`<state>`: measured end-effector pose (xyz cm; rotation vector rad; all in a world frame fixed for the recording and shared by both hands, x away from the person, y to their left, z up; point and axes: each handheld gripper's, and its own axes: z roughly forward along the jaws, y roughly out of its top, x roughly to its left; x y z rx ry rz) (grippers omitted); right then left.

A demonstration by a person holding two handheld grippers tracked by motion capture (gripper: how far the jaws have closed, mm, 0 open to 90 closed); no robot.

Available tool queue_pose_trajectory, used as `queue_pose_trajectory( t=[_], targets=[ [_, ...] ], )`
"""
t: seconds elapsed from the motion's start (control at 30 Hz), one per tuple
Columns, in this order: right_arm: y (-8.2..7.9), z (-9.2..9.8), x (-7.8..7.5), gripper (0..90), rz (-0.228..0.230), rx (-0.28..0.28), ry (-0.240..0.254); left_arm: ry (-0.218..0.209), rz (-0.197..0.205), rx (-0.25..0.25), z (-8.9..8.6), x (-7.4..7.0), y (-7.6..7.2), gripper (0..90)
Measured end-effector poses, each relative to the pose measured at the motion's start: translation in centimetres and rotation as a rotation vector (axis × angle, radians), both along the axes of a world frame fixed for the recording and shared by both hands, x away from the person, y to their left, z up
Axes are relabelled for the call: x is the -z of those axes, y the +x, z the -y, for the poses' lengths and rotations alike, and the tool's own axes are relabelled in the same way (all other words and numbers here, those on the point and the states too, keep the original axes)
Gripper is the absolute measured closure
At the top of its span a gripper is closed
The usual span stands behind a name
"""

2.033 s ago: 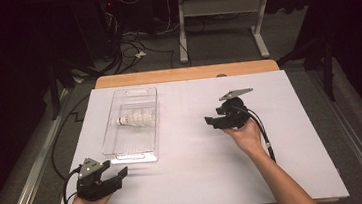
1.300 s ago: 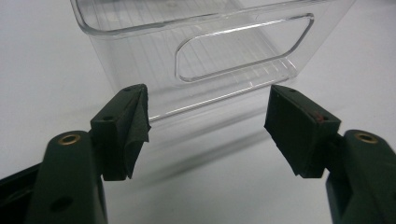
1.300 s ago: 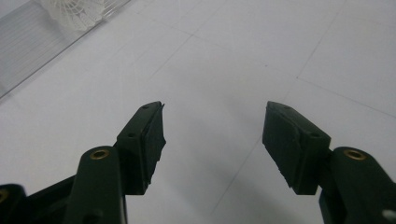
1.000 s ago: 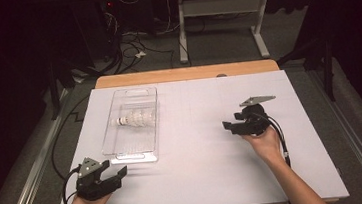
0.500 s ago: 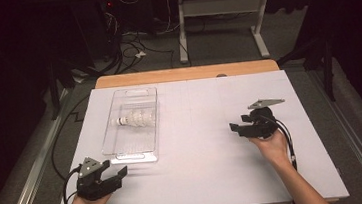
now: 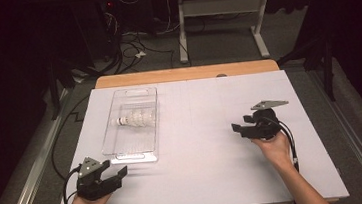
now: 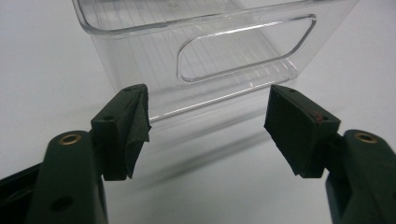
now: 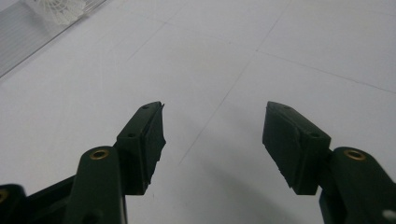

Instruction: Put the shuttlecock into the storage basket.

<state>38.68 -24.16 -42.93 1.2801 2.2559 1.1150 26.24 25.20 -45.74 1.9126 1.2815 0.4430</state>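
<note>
left claw (image 6: pixel 118 174): mine, low at the near-left edge of the tabletop (image 6: pixel 202 130); jaws stood wide apart, nothing between them.
tray vs left claw: clear tray (image 6: pixel 132 127) lay just ahead of the tips, near end wall facing me, not touching.
tray long axis: ran away from me, near to far; handle slot (image 7: pixel 245 49) in the near wall sat square between my left jaws in the left gripper view.
right claw (image 6: pixel 236 127): mine too, over bare tabletop on the right, jaws spread, holding nothing, tips aimed left toward the tray.
nearer hand: left, clearly; right claw was well apart from the tray, across open tabletop.
shuttlecock (image 6: pixel 133 120): white, lay on its side inside the tray around mid-length, cork end pointing left, across the tray's long axis.
judged next move: if the tray was the target, left claw only needed to go straight forward onto the near wall.
left gripper view adds: the handle slot and wall rim up close; high view shows these small.
right gripper view adds: shuttlecock feathers (image 8: pixel 58 9) and tray edge at top left, far off.
high view adds: both claws and the whole tray together.
</note>
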Motion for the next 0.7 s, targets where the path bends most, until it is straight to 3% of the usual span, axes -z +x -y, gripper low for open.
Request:
queue_pose_trajectory(
  t=[0.7],
  targets=[
    [-1.3, 2.0, 0.4, 39.0, 0.005, 0.031, 0.015, 0.004, 0.003, 0.001, 0.1, 0.0, -0.1, 31.6]
  ],
)
